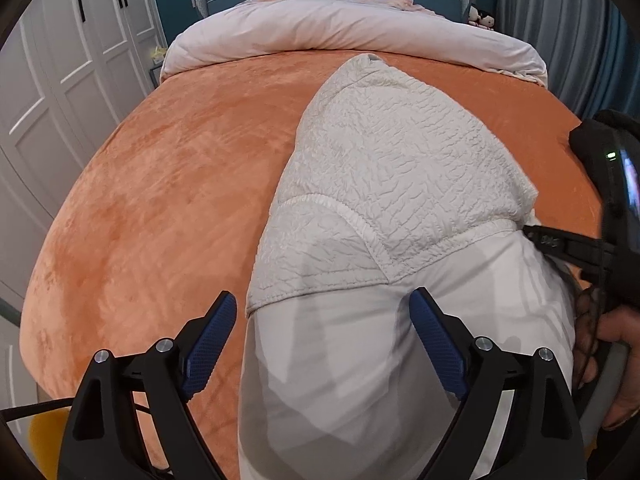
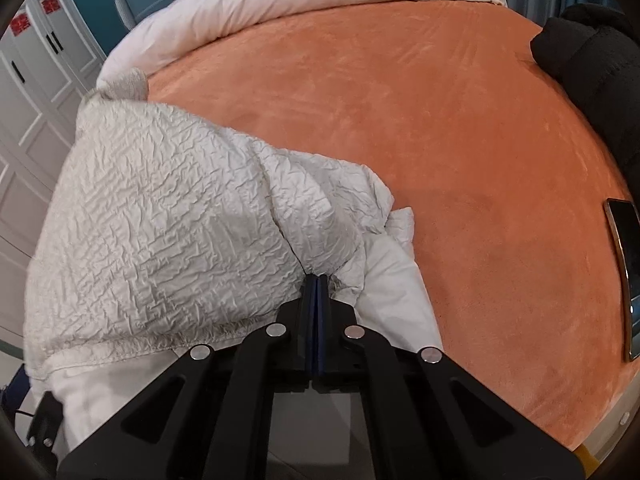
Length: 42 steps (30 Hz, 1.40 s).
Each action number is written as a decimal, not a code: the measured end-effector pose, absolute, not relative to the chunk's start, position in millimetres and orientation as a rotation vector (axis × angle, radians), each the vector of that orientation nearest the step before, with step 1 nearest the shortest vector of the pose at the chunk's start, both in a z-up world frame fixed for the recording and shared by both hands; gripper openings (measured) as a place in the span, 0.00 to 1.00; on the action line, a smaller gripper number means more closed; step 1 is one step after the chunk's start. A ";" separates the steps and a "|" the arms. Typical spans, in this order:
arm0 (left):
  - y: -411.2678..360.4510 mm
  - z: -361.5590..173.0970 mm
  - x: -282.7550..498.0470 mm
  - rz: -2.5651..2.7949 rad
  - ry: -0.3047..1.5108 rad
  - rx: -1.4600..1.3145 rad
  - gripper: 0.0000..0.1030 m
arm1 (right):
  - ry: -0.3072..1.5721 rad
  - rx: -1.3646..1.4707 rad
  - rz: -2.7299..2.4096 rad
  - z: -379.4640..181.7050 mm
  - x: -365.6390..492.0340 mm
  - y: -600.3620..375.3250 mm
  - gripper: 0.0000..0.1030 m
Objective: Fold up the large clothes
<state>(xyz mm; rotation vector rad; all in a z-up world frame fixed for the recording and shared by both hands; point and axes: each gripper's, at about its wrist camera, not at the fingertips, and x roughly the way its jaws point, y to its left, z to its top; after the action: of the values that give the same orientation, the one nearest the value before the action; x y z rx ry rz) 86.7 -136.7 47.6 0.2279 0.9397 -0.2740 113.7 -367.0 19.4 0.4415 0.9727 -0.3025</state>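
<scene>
The right gripper [image 2: 317, 280] pinches the white garment [image 2: 160, 216] on the orange bed [image 2: 460, 140], the left gripper [image 1: 322, 320] gaping over it.

My two wrist views both tilt steeply down, close over the crinkled cream-white padded garment [image 1: 400, 152] [image 2: 160, 208] (shared) on the orange plush bedspread [image 1: 160, 168] [image 2: 460, 140], facing the headboard.

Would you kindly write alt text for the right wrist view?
The right hand-held gripper is shut on a crinkled white quilted garment lying on an orange plush bedspread. A dark phone and a black bundle of fabric lie at the right edge.
</scene>
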 end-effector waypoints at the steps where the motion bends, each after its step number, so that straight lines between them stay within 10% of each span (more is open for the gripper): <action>1: -136.7 48.2 86.6 -0.264 0.940 0.237 0.85 | 0.960 0.459 -0.303 26.5 107.5 -364.3 0.00; 19: -132.1 50.2 80.1 -0.230 0.953 0.242 0.83 | 1.061 0.539 -0.149 22.1 0.7 -317.8 0.01; 22: -106.9 72.1 88.9 -0.295 0.952 0.069 0.83 | 0.959 0.551 -0.147 49.5 -10.6 -331.8 0.15; 24: -88.5 85.6 102.2 -0.321 0.940 -0.038 0.86 | 0.877 0.565 -0.181 67.5 -16.3 -348.8 0.52; 32: -81.6 50.5 166.5 -0.345 1.062 -0.118 0.88 | 0.901 0.719 -0.162 39.2 25.9 -384.5 0.57; 34: -84.1 39.9 170.7 -0.369 1.097 -0.144 0.88 | 0.929 0.758 -0.130 25.1 40.3 -384.9 0.46; 36: -85.7 41.1 169.3 -0.395 1.098 -0.178 0.87 | 0.876 0.772 -0.076 41.8 39.0 -383.5 0.10; 42: -88.9 43.1 160.1 -0.460 1.087 -0.166 0.88 | 0.901 0.748 -0.178 27.9 0.5 -384.7 0.00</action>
<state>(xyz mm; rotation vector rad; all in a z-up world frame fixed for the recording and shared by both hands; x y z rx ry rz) 160.1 -88.9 43.1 -0.1658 1.0875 -0.4598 0.5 -384.7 27.9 0.7481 0.9008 -0.1780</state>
